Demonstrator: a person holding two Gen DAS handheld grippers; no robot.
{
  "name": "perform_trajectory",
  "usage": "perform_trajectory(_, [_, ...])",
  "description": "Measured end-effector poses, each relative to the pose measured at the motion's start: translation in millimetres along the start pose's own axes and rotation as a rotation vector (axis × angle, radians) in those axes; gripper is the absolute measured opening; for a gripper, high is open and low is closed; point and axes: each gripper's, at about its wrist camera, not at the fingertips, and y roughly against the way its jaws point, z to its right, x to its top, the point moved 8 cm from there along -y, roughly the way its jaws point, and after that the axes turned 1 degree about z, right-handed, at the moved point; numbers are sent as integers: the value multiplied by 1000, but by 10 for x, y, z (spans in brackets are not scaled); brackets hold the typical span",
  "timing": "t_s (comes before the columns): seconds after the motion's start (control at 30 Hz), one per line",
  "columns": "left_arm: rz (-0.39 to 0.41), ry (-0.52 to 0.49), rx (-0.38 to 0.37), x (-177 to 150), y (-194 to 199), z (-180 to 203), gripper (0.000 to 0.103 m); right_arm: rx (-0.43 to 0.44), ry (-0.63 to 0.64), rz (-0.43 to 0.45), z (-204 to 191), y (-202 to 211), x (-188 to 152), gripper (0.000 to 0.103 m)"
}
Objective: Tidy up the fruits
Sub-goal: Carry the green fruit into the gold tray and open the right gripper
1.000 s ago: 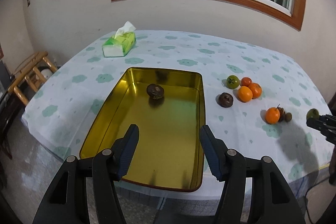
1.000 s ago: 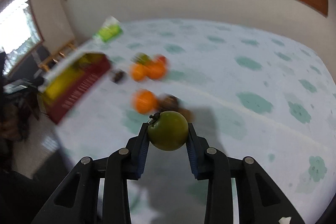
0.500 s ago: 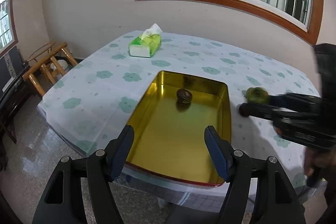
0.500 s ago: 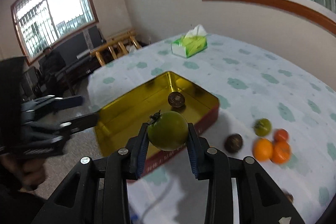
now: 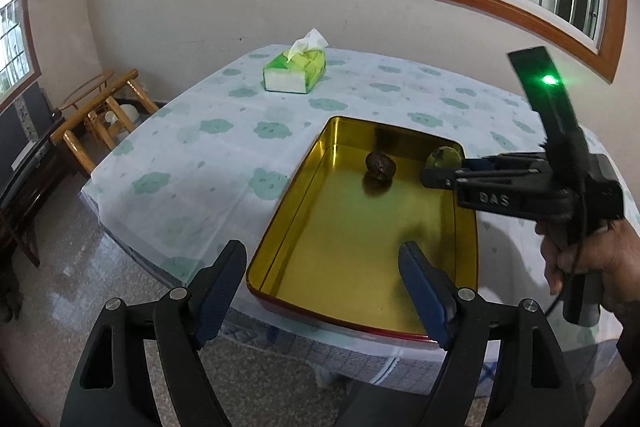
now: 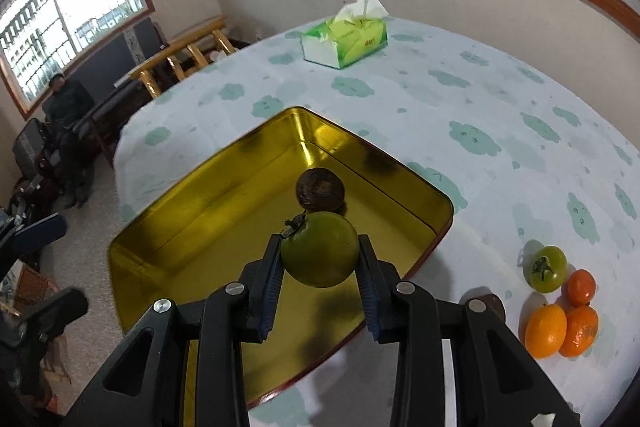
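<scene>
Right gripper (image 6: 320, 267) clamped on green fruit (image 6: 319, 254), held above far end of gold tray (image 6: 168, 227), dark fruit (image 6: 320, 190) on tray floor just beyond it. Release point directly below. Left gripper (image 5: 324, 291) wide open, empty, at tray's near edge.

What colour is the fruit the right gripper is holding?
Green, with a dark stem: the green fruit shows best in the right wrist view, clamped in the right gripper.
</scene>
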Motion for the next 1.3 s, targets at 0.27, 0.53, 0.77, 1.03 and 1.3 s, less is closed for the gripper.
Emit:
perform_trajectory(0.27, [-16, 6, -5, -34, -66, -40, 85, -32, -3, -45, 27, -246, -7, 33])
perform_trajectory(0.53, [-48, 4, 6, -109, -147, -56, 85, -62, 5, -64, 4, -362, 28, 35])
perform_trajectory(0.77, [-65, 14, 7, -139, -150, -78, 92, -48, -57, 51, 7, -169, 196, 59])
perform_trajectory(1.03, [-16, -9, -36, -90, 82, 151, 92, -45, -47, 225, -120, 898, -91, 79])
perform_trajectory(1.3, [76, -165, -154, -35, 330, 899, 92, -277, -86, 303, 467, 1937, -1099, 89])
